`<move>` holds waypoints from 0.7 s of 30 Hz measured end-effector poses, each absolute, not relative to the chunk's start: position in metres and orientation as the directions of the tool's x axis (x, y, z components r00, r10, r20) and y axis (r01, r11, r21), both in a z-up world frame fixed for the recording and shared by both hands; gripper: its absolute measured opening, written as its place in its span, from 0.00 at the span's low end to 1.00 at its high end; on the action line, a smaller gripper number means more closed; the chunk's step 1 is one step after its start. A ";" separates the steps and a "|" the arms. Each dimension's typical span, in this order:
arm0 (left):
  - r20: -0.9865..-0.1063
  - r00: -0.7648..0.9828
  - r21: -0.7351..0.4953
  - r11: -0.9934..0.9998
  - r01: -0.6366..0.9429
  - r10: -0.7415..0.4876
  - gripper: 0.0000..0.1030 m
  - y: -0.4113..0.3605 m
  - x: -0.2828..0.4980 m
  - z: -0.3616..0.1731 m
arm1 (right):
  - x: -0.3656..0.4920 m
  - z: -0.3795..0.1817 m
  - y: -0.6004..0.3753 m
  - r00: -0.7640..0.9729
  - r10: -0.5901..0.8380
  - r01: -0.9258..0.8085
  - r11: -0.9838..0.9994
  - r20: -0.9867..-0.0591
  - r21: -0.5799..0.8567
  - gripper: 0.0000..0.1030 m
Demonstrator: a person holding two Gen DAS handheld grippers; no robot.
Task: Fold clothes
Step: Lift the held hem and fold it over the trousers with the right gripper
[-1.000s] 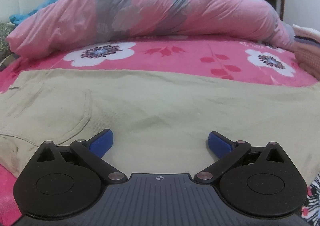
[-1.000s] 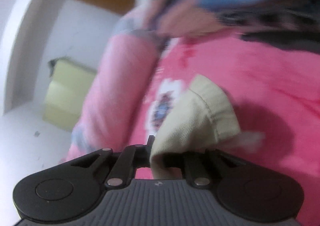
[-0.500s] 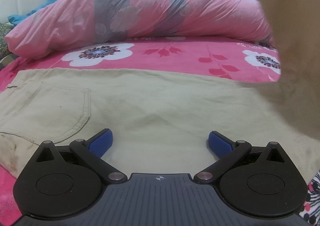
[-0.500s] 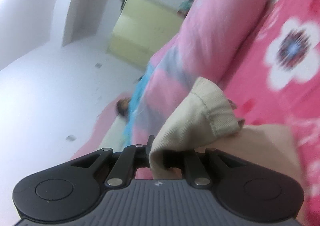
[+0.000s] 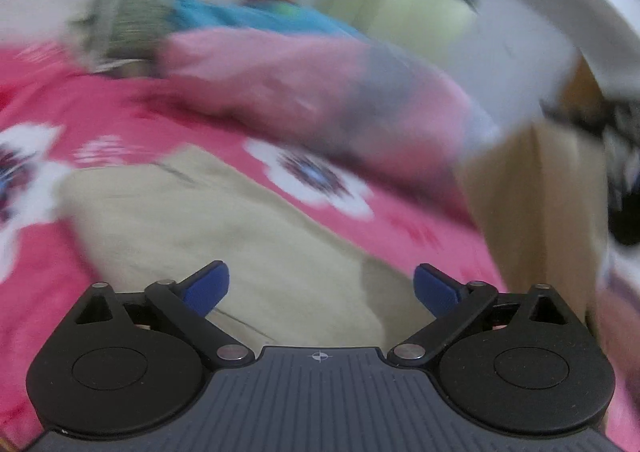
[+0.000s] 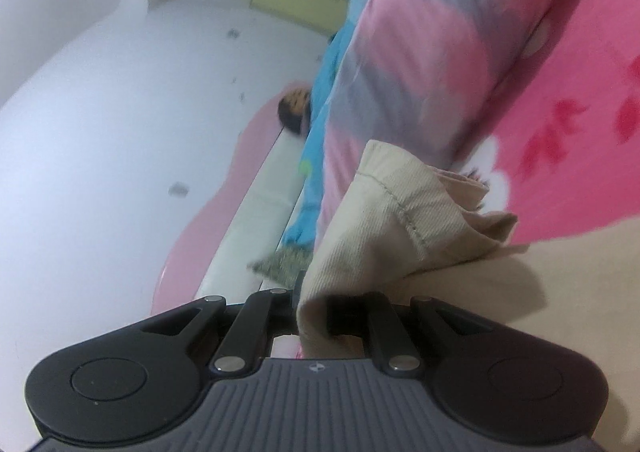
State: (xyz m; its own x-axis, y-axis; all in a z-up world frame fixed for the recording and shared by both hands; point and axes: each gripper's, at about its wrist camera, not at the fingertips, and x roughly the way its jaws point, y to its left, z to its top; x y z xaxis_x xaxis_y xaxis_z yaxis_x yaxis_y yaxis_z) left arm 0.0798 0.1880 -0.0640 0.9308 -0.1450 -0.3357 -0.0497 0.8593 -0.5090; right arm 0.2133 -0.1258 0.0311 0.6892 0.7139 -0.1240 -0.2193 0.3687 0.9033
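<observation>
Beige trousers (image 5: 224, 236) lie spread on the pink flowered bed sheet (image 5: 400, 219) in the blurred, tilted left wrist view. My left gripper (image 5: 322, 286) hovers over them, open, with nothing between its blue pads (image 5: 206, 288). At the right of that view a lifted beige trouser leg (image 5: 540, 211) hangs upright. In the right wrist view my right gripper (image 6: 316, 304) is shut on the hemmed end of the trousers (image 6: 384, 219), which bunches up above the jaws. More beige cloth (image 6: 560, 312) lies below at the right.
A rolled pink and grey quilt (image 5: 320, 91) lies across the far side of the bed, also the quilt (image 6: 432, 51) in the right wrist view. A blue garment (image 6: 320, 139), a pink and white headboard (image 6: 248, 211), yellow-green cupboards (image 5: 408, 15) and white walls stand behind.
The left view has swung and rolled, going blurred, and the trousers now sit lower left. The lifted trouser leg is carried further across at the right. The right gripper keeps its grip on the hem.
</observation>
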 end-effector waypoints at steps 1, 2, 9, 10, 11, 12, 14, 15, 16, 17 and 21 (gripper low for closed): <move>-0.313 0.938 -0.562 0.826 -0.055 -0.150 0.96 0.201 0.078 -0.069 | 0.219 0.029 -0.114 0.675 0.726 -0.230 0.373 -0.128 0.899 0.08; -0.300 0.942 -0.601 0.797 -0.064 -0.150 0.96 0.211 0.077 -0.073 | 0.224 0.027 -0.101 0.660 0.739 -0.241 0.375 -0.132 0.895 0.08; -0.232 0.965 -0.728 0.679 -0.091 -0.119 0.96 0.253 0.063 -0.081 | 0.241 0.011 -0.006 0.573 0.787 -0.356 0.491 -0.230 0.795 0.08; -0.218 0.968 -0.737 0.671 -0.080 -0.123 0.96 0.257 0.060 -0.081 | 0.241 0.007 0.013 0.567 0.778 -0.383 0.541 -0.272 0.749 0.08; -0.210 0.969 -0.739 0.670 -0.069 -0.132 0.96 0.259 0.058 -0.081 | 0.242 0.003 0.034 0.556 0.763 -0.415 0.598 -0.329 0.686 0.08; -0.217 0.966 -0.732 0.678 -0.068 -0.138 0.96 0.260 0.057 -0.081 | 0.246 -0.003 0.055 0.543 0.745 -0.446 0.646 -0.387 0.619 0.10; -0.245 0.958 -0.710 0.700 -0.074 -0.147 0.96 0.258 0.057 -0.083 | 0.255 -0.021 0.096 0.467 0.714 -0.501 0.699 -0.521 0.510 0.14; -0.258 0.954 -0.703 0.707 -0.077 -0.152 0.96 0.259 0.057 -0.086 | 0.256 -0.030 0.111 0.411 0.715 -0.534 0.692 -0.566 0.486 0.18; -0.271 0.950 -0.701 0.708 -0.084 -0.156 0.96 0.259 0.058 -0.088 | 0.257 -0.039 0.126 0.354 0.709 -0.566 0.681 -0.609 0.464 0.20; -0.277 0.948 -0.703 0.706 -0.087 -0.159 0.96 0.260 0.059 -0.089 | 0.258 -0.046 0.138 0.302 0.707 -0.597 0.664 -0.640 0.451 0.25; -0.276 0.948 -0.708 0.700 -0.090 -0.157 0.96 0.261 0.062 -0.091 | 0.246 -0.037 0.136 0.250 0.780 -0.650 0.574 -0.574 0.497 0.55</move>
